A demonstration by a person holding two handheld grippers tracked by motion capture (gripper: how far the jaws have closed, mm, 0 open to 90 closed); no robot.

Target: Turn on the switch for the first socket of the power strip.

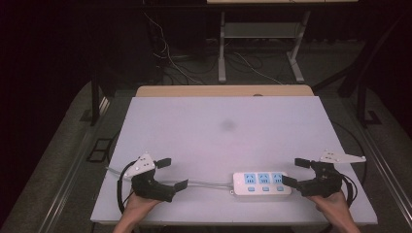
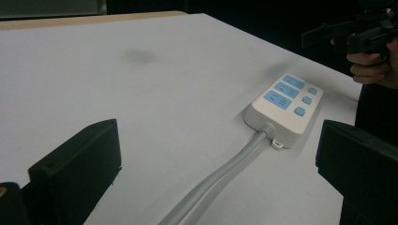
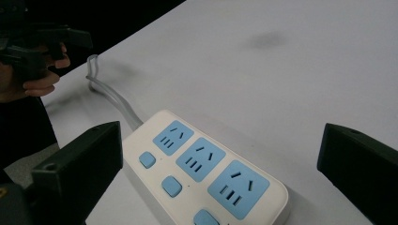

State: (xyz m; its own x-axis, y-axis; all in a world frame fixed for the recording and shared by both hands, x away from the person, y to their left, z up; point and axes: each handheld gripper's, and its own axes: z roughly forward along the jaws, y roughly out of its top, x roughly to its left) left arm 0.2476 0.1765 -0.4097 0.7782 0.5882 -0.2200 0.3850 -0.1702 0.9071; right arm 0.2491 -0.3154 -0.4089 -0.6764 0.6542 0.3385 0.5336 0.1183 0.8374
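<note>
From the high view, we've got a white plastic power strip with three blue sockets and three blue switches (image 1: 262, 183) lying flat near the front edge of the pale matte tabletop (image 1: 223, 126), a bit right of centre. Its grey round cable (image 1: 206, 183) runs off to the left. Our left gripper (image 1: 169, 173) hovers over that cable with its jaws spread wide and nothing in them. Our right gripper (image 1: 297, 171) sits just beside the strip's right end, jaws also apart and empty. Loads of bare table behind the strip, so pushing it away from us is safe; the front edge is close, so we'd avoid dragging it toward us.

In the left gripper view, the cable (image 2: 220, 178) runs up between the two black jaws to the strip (image 2: 284, 110), which lies near the table's right edge with dark drop-off beyond. If we're pinning the cable, we reckon closing low and square across it works best, so it doesn't roll out.

In the right gripper view, the strip (image 3: 206, 173) sits between the wide-open jaws, sockets facing up. Our guess is the grab should span the short width of the body, clear of the switches, and stay level so the casing doesn't tip.
</note>
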